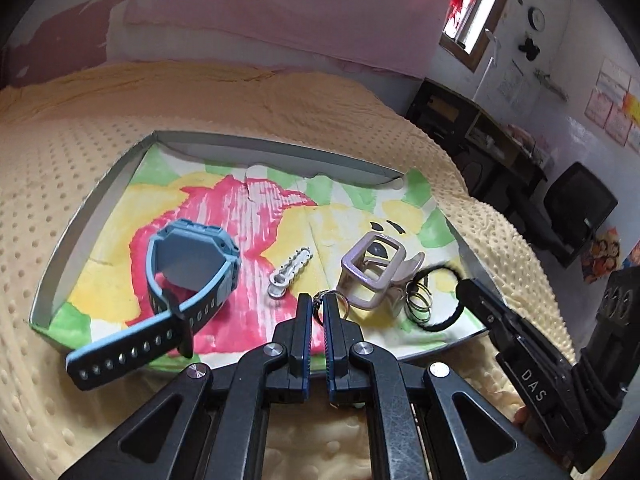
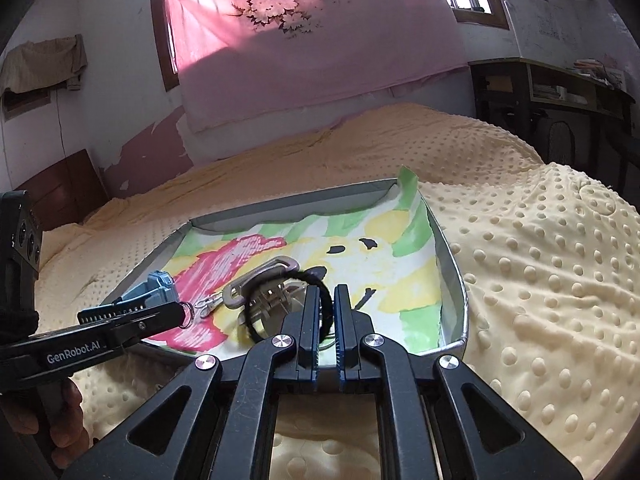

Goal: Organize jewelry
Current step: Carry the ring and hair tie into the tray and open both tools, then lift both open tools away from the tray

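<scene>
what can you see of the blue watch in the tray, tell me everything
The watch is light blue with a dark inner strap side, plastic or rubber by its look. Its squarish case stands tilted on edge, back toward the left wrist camera, on the red patch of the painted sheet lining the tray. The strap curls into a loop; its free end, punched with a row of holes, sticks out over the tray's near edge. Neither gripper touches it.

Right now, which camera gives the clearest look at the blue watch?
The left wrist view: the blue watch shows whole there, face, loop and strap lying across the tray's edge. The right wrist view shows only its case corner and strap behind the left gripper.
</scene>
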`<state>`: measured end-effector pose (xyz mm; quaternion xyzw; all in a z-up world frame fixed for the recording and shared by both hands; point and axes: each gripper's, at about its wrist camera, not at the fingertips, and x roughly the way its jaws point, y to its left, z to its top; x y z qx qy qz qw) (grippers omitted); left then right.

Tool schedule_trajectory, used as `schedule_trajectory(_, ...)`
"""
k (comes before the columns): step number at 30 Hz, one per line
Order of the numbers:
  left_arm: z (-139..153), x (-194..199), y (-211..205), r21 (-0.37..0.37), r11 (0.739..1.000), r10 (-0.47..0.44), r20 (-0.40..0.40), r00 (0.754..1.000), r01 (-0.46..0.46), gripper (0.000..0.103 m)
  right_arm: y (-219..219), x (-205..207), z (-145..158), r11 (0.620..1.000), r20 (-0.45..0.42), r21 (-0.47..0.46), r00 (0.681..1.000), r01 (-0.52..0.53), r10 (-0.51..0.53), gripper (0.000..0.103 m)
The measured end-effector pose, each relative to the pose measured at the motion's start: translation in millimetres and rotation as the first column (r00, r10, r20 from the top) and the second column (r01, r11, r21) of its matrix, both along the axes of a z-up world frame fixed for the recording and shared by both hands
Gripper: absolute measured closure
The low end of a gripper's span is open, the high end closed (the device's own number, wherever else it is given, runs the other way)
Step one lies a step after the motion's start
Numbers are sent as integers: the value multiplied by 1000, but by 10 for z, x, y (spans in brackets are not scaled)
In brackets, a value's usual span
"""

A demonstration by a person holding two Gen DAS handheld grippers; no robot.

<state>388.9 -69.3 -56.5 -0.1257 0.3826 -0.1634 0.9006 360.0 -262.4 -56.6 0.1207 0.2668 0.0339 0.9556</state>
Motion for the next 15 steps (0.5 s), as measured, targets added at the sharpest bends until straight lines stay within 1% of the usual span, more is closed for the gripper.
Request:
schedule_trajectory(1,-1,-13,9,-3,1000,8,-4,1000,-8,97,-22,-18,-5,1000,-2,9,1000,3,-3,86)
schedule_trajectory(2,0,-25,14,-1,1000,15,-8,1000,-15,97,-37,-38,-13,1000,0,17,1000,0,0,82)
schedule_trajectory(4,13,-88,15,5,1000,24,-10,1000,-24,96,-60,-114,7,1000,15,19,1000,5,-5,67)
schedule_trajectory(6,52,-168,9,1,1000,19,5,1000,-19,92,-85,-228,48,1000,32,21,999,18,-19,62)
schedule_trajectory(8,121,-274,-6,5,1000,9,29,1000,-9,82,-122,-328,88,999,48,25,998,26,-27,61)
schedule_trajectory(9,169,-343,-10,8,1000,7,46,999,-7,75,-139,-417,124,999,62,25,997,36,-37,61)
schedule_trajectory(10,209,-401,-9,11,1000,10,60,998,-11,67,-153,-489,155,999,72,26,996,41,-42,58)
schedule_trajectory(11,270,-491,-3,12,1000,14,83,996,-15,63,-168,-575,194,998,84,26,995,49,-51,54)
schedule_trajectory(12,320,-564,9,11,1000,19,102,995,-20,52,-182,-686,242,998,103,28,993,54,-57,46)
schedule_trajectory(13,381,-664,26,10,999,29,129,991,-30,42,-191,-770,281,998,118,32,991,55,-58,42)
schedule_trajectory(14,445,-782,46,10,999,38,162,986,-40,39,-202,-903,343,998,139,34,989,55,-59,39)
schedule_trajectory(15,498,-880,62,10,999,40,187,982,-42,34,-204,-988,384,998,153,34,987,52,-57,32)
